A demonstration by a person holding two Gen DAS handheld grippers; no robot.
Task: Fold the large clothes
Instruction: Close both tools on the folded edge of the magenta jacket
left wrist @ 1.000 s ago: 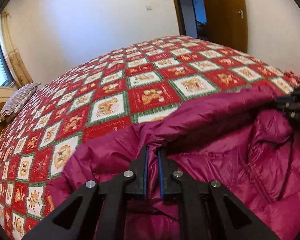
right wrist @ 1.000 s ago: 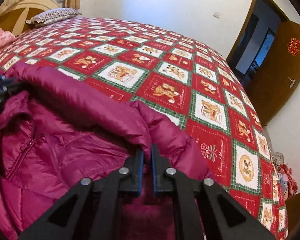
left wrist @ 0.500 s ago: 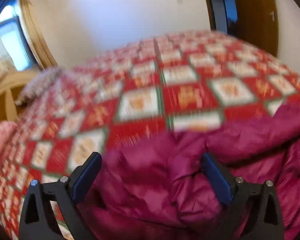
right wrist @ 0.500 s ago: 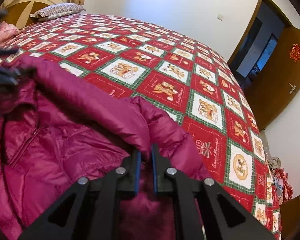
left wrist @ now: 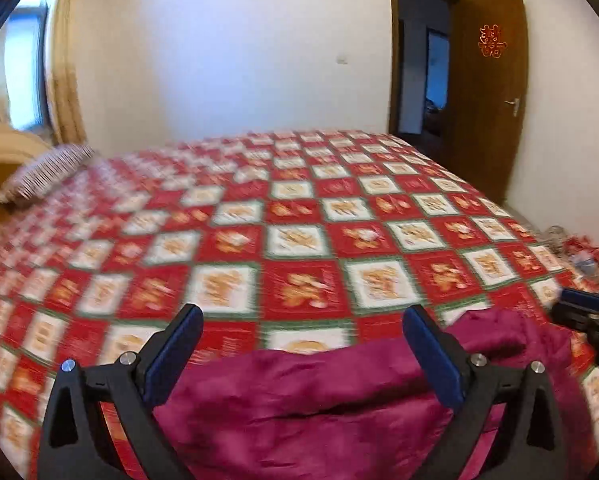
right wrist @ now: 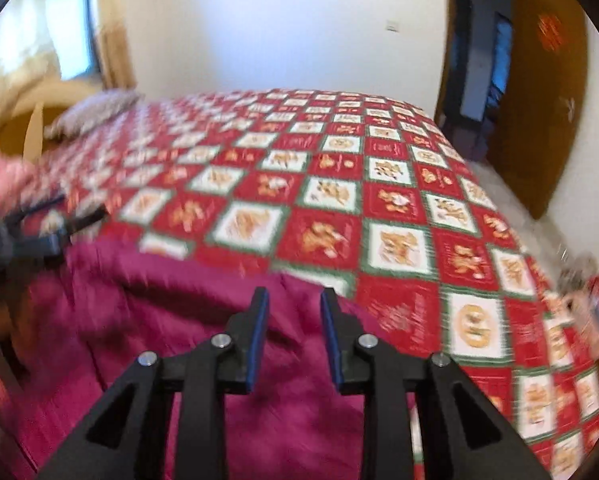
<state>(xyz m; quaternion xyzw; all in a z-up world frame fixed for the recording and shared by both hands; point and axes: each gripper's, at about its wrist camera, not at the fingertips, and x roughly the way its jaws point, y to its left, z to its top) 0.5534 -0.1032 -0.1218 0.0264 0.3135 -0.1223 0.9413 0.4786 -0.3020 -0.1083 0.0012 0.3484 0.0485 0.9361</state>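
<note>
A magenta puffer jacket [left wrist: 319,400] lies folded on the near part of the bed and also shows in the right wrist view [right wrist: 171,320]. My left gripper [left wrist: 303,344] is wide open and raised just above the jacket's far edge, holding nothing. My right gripper [right wrist: 293,328] is partly open above the jacket's right end, empty. The right gripper shows at the right edge of the left wrist view [left wrist: 587,312]. The left gripper shows at the left edge of the right wrist view [right wrist: 47,228].
The bed carries a red, white and green patchwork quilt [left wrist: 299,232]. A striped pillow [left wrist: 43,172] lies at the far left by a cream headboard [left wrist: 3,152]. A brown door [left wrist: 487,92] stands open at the far right. Clutter [left wrist: 579,252] lies beyond the bed's right edge.
Both grippers were shut on the jacket's edge a second ago. The left opened first and lifted away; the right has now let go and lifted too. The jacket lies flatter.
</note>
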